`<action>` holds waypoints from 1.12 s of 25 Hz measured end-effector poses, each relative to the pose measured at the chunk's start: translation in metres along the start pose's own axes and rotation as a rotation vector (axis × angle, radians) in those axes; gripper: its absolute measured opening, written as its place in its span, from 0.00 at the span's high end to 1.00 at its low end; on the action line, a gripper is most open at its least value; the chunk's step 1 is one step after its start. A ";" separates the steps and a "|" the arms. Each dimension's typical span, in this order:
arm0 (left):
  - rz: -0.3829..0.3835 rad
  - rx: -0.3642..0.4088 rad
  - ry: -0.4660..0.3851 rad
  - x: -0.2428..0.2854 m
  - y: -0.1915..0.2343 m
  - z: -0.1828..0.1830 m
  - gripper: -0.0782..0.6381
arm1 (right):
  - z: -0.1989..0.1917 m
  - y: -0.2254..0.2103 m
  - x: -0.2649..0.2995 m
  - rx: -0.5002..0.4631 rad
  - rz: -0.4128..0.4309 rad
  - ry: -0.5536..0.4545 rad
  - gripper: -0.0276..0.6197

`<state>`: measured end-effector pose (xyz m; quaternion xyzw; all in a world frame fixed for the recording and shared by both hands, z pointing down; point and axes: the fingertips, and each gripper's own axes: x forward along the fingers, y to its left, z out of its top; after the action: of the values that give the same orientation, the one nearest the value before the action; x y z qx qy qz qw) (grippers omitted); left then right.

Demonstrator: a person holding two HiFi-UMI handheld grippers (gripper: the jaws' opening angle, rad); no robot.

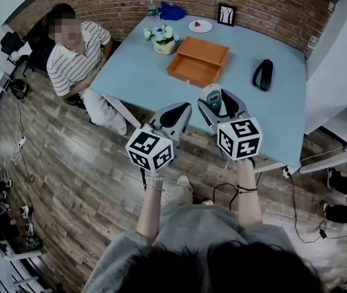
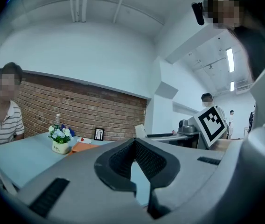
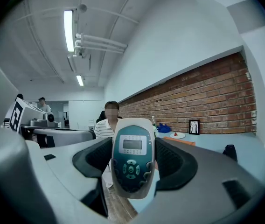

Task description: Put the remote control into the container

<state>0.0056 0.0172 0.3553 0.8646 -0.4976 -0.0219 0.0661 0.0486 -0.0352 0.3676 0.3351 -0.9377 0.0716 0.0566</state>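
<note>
Remote control (image 3: pixel 132 164) is sitting upright in the right gripper (image 3: pixel 132 158), whose jaws are clamping it by its sides. It is hanging in the air on the near side of the container (image 1: pixel 205 51), well apart from it. The left gripper (image 1: pixel 173 119) is hovering on that same near side, its jaws meeting at the tips with nothing between them. The container is lying open on the table (image 1: pixel 137 78), and nothing is standing between it and the remote. A flower pot (image 1: pixel 163 40) is standing just left of the container, a plate (image 1: pixel 200 25) and picture frame (image 1: pixel 226 14) beyond it, and a black pouch (image 1: pixel 262 75) to its right. A seated person (image 1: pixel 76 50) is leaning on the table's edge, left of the container.

Only the right gripper view is showing the remote's screen and buttons. Only the left gripper view is showing people standing in the background.
</note>
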 end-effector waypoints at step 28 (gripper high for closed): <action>-0.125 -0.034 0.015 0.023 0.122 0.002 0.89 | 0.007 -0.004 0.109 -0.003 -0.113 0.046 0.52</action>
<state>-0.0876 -0.0638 0.3702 0.8929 -0.4417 -0.0279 0.0830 -0.0332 -0.1067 0.3782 0.3855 -0.9159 0.0746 0.0827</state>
